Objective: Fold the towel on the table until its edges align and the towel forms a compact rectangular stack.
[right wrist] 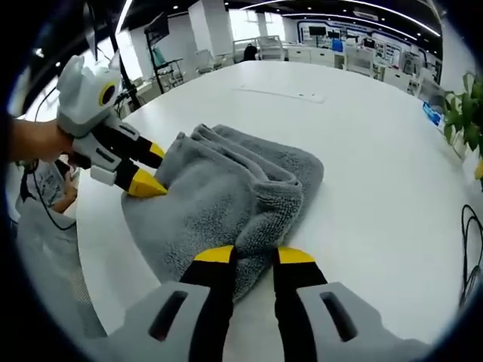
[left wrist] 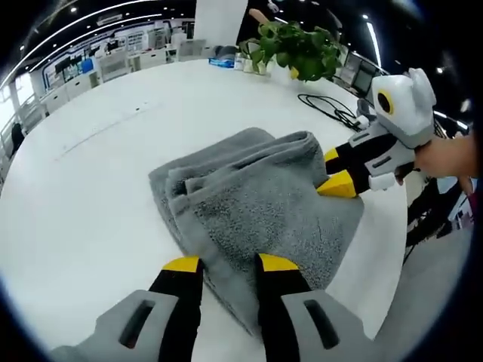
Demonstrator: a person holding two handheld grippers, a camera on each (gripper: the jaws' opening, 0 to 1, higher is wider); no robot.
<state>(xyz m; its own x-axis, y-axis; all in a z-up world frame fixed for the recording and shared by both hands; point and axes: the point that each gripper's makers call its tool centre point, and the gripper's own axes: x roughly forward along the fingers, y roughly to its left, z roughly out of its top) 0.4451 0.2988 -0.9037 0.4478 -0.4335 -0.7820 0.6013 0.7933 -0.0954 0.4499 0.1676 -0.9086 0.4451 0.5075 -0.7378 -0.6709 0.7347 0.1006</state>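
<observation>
A grey towel (left wrist: 256, 196) lies folded in several layers on the white round table (left wrist: 98, 173), one thick fold running along its far side. My left gripper (left wrist: 229, 264) is at the towel's near edge, its yellow-tipped jaws closed on the cloth between them. From the right, held by a hand, comes my right gripper (left wrist: 334, 171), which pinches the thick folded end. In the right gripper view, my right gripper (right wrist: 255, 255) is shut on the towel (right wrist: 219, 188). The left gripper (right wrist: 153, 167) grips the opposite edge at the left.
A potted green plant (left wrist: 298, 49) and black cables (left wrist: 328, 105) sit at the table's far side. The table edge (right wrist: 98, 286) runs close to the towel. Desks and shelves stand in the room behind.
</observation>
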